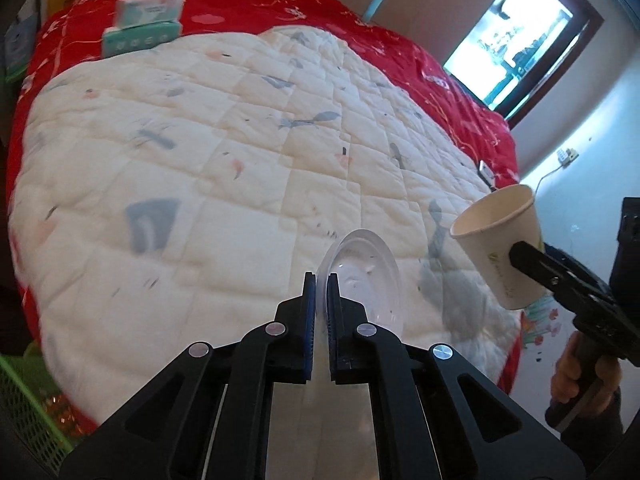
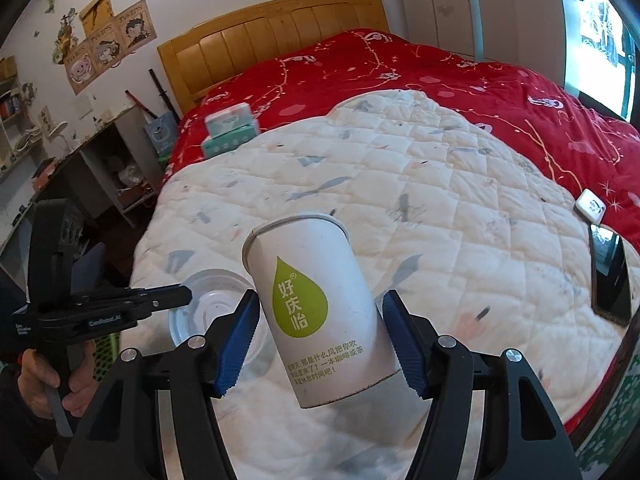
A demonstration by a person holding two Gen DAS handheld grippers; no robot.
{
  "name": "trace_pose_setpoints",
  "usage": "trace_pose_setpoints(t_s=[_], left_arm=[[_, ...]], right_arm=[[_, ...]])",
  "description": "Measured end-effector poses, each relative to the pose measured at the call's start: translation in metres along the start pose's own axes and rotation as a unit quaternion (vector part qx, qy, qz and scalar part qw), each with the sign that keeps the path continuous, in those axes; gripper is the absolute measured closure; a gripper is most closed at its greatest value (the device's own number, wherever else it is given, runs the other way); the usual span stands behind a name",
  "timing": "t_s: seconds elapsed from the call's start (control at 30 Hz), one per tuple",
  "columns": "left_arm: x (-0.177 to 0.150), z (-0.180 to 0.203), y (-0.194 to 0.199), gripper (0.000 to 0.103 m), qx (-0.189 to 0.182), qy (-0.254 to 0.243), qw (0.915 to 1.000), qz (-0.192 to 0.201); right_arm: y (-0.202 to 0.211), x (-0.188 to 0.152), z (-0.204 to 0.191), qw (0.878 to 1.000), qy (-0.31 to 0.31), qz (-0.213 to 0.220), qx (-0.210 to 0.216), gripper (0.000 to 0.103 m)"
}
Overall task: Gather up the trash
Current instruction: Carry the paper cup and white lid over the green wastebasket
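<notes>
My left gripper (image 1: 321, 280) is shut on the rim of a clear plastic lid (image 1: 368, 276) and holds it above the white quilt (image 1: 200, 160); the lid also shows in the right wrist view (image 2: 212, 308), pinched by the left gripper (image 2: 186, 295). My right gripper (image 2: 320, 312) is shut on a white paper cup (image 2: 312, 304) with a green drop logo, tilted, held above the quilt (image 2: 440, 200). The cup also shows in the left wrist view (image 1: 500, 244) at the right, held by the right gripper (image 1: 516, 254).
The bed has a red cover (image 2: 440, 72) and a wooden headboard (image 2: 272, 36). Tissue packs (image 2: 230, 130) lie near the pillow end. A phone (image 2: 610, 264) and a white charger (image 2: 590, 205) lie at the right edge. A green mesh basket (image 1: 28, 404) stands lower left.
</notes>
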State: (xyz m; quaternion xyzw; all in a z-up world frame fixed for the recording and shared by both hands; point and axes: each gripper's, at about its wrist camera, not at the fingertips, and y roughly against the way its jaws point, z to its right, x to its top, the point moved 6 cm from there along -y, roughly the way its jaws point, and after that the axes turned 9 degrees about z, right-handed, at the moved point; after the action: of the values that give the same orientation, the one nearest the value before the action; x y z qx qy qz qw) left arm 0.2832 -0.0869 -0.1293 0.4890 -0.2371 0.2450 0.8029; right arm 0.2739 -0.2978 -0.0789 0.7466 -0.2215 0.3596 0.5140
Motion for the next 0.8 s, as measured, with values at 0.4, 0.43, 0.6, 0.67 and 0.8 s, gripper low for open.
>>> trace_pose_setpoints(t_s=[0.4, 0.43, 0.6, 0.67, 0.8], left_arm=[[-0.03, -0.063, 0.131, 0.099, 0.031, 0.038, 0.9953, 0.084], [-0.033, -0.073, 0.145, 0.099, 0.041, 0.041, 0.9938, 0.095], [-0.048, -0.109, 0.194, 0.099, 0.073, 0.059, 0.9871, 0.13], [-0.058, -0.126, 0.213, 0.099, 0.089, 0.07, 0.9836, 0.14], [-0.077, -0.156, 0.241, 0.099, 0.118, 0.091, 0.9773, 0.151]], right_arm=[[0.027, -0.021, -0.102, 0.997, 0.043, 0.002, 0.057, 0.041], [0.027, -0.023, -0.112, 0.997, 0.049, 0.001, 0.062, 0.041], [0.029, -0.03, -0.162, 0.993, 0.08, -0.005, 0.091, 0.041], [0.029, -0.033, -0.18, 0.991, 0.09, -0.008, 0.101, 0.041], [0.029, -0.043, -0.22, 0.986, 0.115, -0.011, 0.123, 0.041]])
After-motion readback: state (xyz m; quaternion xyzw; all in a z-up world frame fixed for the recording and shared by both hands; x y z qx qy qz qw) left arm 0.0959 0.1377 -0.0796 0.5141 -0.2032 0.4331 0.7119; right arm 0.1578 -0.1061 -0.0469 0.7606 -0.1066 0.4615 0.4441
